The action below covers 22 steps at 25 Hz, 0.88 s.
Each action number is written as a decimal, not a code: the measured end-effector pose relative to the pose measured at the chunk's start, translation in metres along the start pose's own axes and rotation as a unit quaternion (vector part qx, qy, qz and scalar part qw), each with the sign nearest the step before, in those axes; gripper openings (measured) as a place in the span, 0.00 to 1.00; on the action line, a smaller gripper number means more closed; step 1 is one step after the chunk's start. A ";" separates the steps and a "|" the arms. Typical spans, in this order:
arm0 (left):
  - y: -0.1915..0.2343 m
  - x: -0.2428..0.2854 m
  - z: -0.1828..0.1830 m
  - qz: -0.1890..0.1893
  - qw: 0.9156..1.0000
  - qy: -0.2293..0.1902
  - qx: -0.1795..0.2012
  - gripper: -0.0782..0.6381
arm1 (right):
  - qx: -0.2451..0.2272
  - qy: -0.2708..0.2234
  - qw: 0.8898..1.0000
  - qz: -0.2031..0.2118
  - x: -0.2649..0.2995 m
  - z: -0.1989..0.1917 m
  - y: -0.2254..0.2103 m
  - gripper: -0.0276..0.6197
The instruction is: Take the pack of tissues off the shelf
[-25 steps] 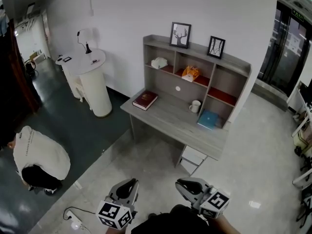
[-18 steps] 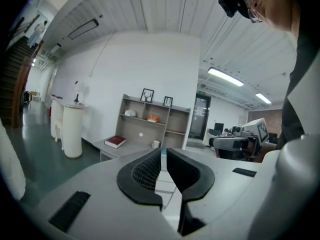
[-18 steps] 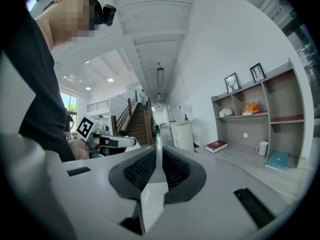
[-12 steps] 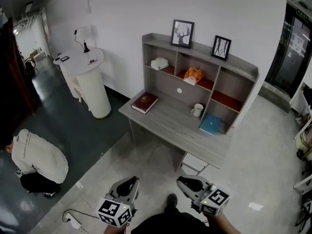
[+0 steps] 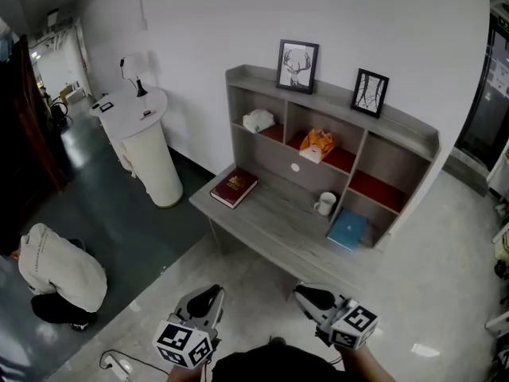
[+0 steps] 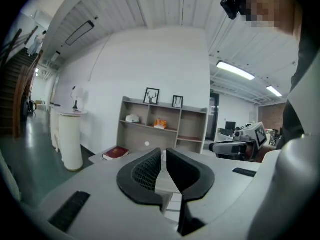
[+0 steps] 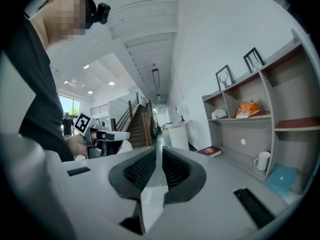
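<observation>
Head view: my left gripper [image 5: 208, 297] and right gripper [image 5: 306, 294] hover low, well apart from the shelf [image 5: 334, 94]; the orange pack of tissues [image 5: 319, 142] sits in its middle compartment.
Left gripper view: jaws nearly together, empty.
Right gripper view: jaws together, empty.

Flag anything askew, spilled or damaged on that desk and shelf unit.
Nothing stands out. The red book lies flat on the desk, the white mug stands upright, both picture frames stand straight on the shelf unit, and nothing is spilled.
</observation>
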<state>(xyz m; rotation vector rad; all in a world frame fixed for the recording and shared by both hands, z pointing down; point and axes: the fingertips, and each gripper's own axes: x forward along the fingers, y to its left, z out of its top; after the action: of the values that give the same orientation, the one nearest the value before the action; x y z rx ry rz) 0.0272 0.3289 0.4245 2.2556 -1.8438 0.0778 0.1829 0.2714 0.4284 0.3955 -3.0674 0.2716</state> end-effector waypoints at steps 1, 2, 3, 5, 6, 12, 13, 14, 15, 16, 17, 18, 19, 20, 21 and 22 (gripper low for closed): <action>0.000 0.009 0.000 0.002 1.000 0.002 -0.002 0.17 | 0.002 0.001 1.000 0.001 -0.001 0.000 -0.009 0.07; -0.001 0.018 -0.001 0.003 1.000 0.004 -0.005 0.17 | 0.006 0.004 1.000 0.001 -0.002 -0.002 -0.018 0.07; -0.001 0.026 -0.002 0.003 1.000 0.007 -0.008 0.17 | 0.013 0.010 1.000 -0.001 -0.003 -0.005 -0.027 0.07; -0.002 0.043 -0.003 -0.001 1.000 0.014 -0.012 0.17 | 0.030 0.017 0.999 -0.005 -0.005 -0.009 -0.043 0.07; -0.002 0.050 -0.003 -0.005 1.000 0.018 -0.011 0.17 | 0.036 0.015 0.999 -0.007 -0.005 -0.009 -0.051 0.07; 0.006 0.101 -0.003 -0.026 0.999 0.030 -0.015 0.17 | 0.064 0.044 0.996 -0.030 0.007 -0.014 -0.091 0.07; 0.009 0.110 -0.003 -0.032 0.999 0.033 -0.015 0.17 | 0.070 0.047 0.996 -0.034 0.011 -0.012 -0.097 0.07; 0.013 0.121 -0.002 -0.038 0.999 0.034 -0.014 0.17 | 0.072 0.046 0.996 -0.038 0.016 -0.011 -0.104 0.07; 0.018 0.131 0.000 -0.044 0.998 0.035 -0.015 0.17 | 0.070 0.042 0.996 -0.041 0.021 -0.010 -0.112 0.07; 0.023 0.142 0.003 -0.051 0.998 0.034 -0.015 0.17 | 0.068 0.038 0.996 -0.044 0.026 -0.010 -0.121 0.07; 0.029 0.153 0.005 -0.058 0.998 0.034 -0.016 0.17 | 0.068 0.037 0.996 -0.049 0.032 -0.011 -0.131 0.07; 0.035 0.164 0.007 -0.064 0.997 0.034 -0.017 0.17 | 0.070 0.036 0.995 -0.056 0.038 -0.011 -0.141 0.07; 0.043 0.176 0.009 -0.071 0.997 0.035 -0.017 0.17 | 0.073 0.036 0.995 -0.066 0.045 -0.009 -0.152 0.07; 0.051 0.188 0.011 -0.078 0.996 0.037 -0.017 0.17 | 0.078 0.036 0.993 -0.076 0.053 -0.006 -0.162 0.07; 0.060 0.201 0.015 -0.085 0.996 0.038 -0.016 0.17 | 0.082 0.032 0.993 -0.085 0.062 -0.003 -0.174 0.07; 0.070 0.213 0.019 -0.092 0.995 0.038 -0.015 0.17 | 0.084 0.023 0.992 -0.092 0.072 0.000 -0.186 0.07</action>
<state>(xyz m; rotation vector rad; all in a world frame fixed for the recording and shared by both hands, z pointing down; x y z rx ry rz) 0.0017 0.1070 0.4546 2.3556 -1.5809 0.1025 0.1602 0.0762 0.4641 0.6646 -2.9465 0.5244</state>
